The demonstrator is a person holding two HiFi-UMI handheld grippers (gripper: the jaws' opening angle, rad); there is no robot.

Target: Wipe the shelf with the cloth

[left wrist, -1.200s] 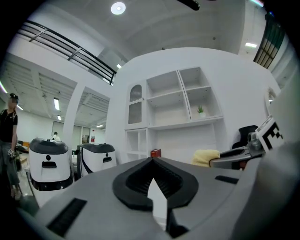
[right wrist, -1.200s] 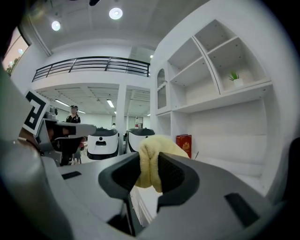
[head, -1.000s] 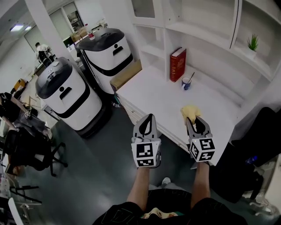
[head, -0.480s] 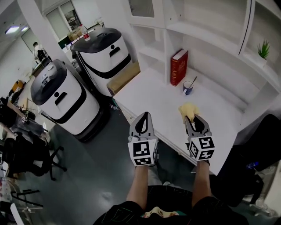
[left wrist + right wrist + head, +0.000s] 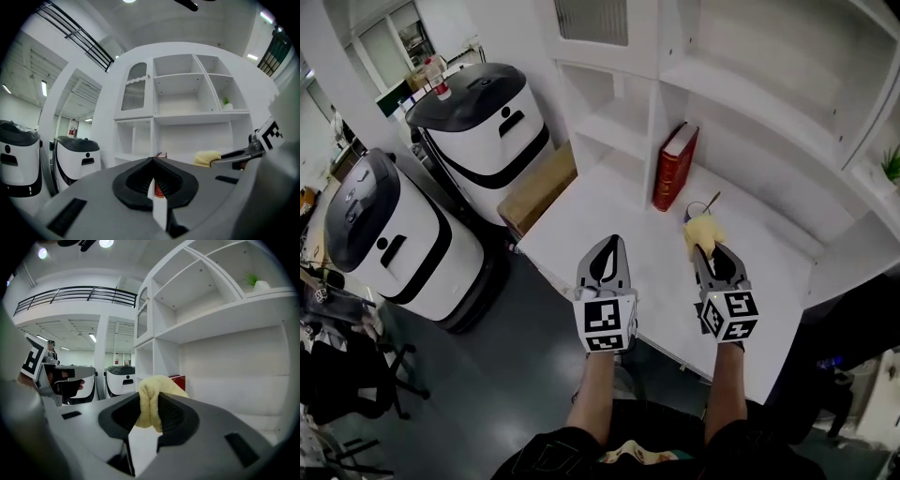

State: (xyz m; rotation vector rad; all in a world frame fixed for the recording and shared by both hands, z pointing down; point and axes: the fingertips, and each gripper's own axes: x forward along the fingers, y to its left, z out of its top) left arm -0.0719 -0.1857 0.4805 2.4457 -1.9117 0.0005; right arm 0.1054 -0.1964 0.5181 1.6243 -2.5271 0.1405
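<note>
A yellow cloth (image 5: 703, 231) is bunched between the jaws of my right gripper (image 5: 710, 251), which is shut on it above the white shelf counter (image 5: 609, 220). In the right gripper view the cloth (image 5: 152, 401) fills the gap between the jaws. My left gripper (image 5: 607, 265) hovers over the counter's front edge, shut with nothing in it; in its own view its jaws (image 5: 153, 180) meet with no gap. The white shelf unit (image 5: 187, 108) with its open compartments stands ahead.
A red book (image 5: 674, 166) stands upright on the counter against a divider, with a cup (image 5: 696, 212) holding a stick beside it. Two white-and-black robot units (image 5: 483, 127) stand on the floor at the left, next to a cardboard box (image 5: 536, 187). A small plant (image 5: 892, 164) sits on an upper shelf.
The view has shifted closer to the shelf. My right gripper with the cloth has moved forward toward the cup and book; the left gripper has kept its place beside it.
</note>
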